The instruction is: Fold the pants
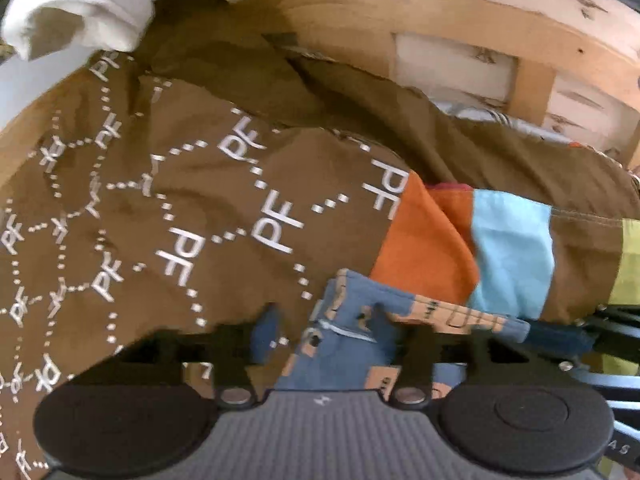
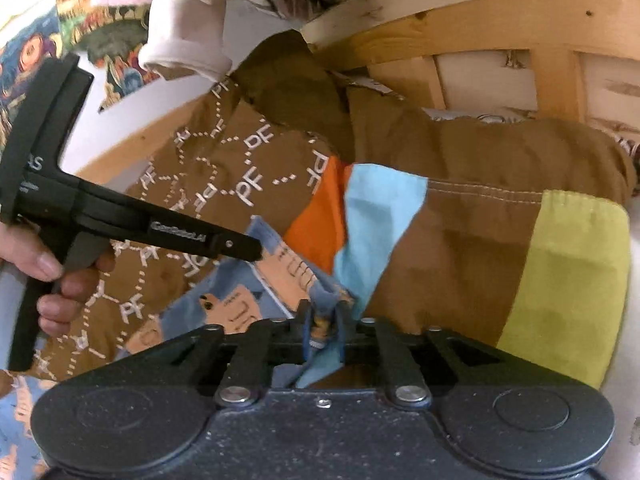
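Note:
The pants [image 1: 192, 208] are brown patchwork with white "PF" print, orange [image 1: 424, 240], light blue [image 1: 512, 252] and yellow-green [image 2: 568, 280] panels, and a blue hem panel with peach hand prints [image 1: 348, 344]. They lie crumpled on a wooden frame. My left gripper [image 1: 324, 320] stands with fingers apart around the blue hem panel; in the right wrist view its tip [image 2: 248, 248] touches that panel's edge. My right gripper [image 2: 322, 318] is shut on a bunched fold of the blue hem [image 2: 320, 300].
A pale wooden slatted frame [image 1: 440, 8] stands behind the pants. White cloth [image 1: 80, 8] hangs at the upper left. A patterned colourful fabric [image 2: 36, 52] lies at the far left. A bare hand [image 2: 52, 276] holds the left gripper's handle.

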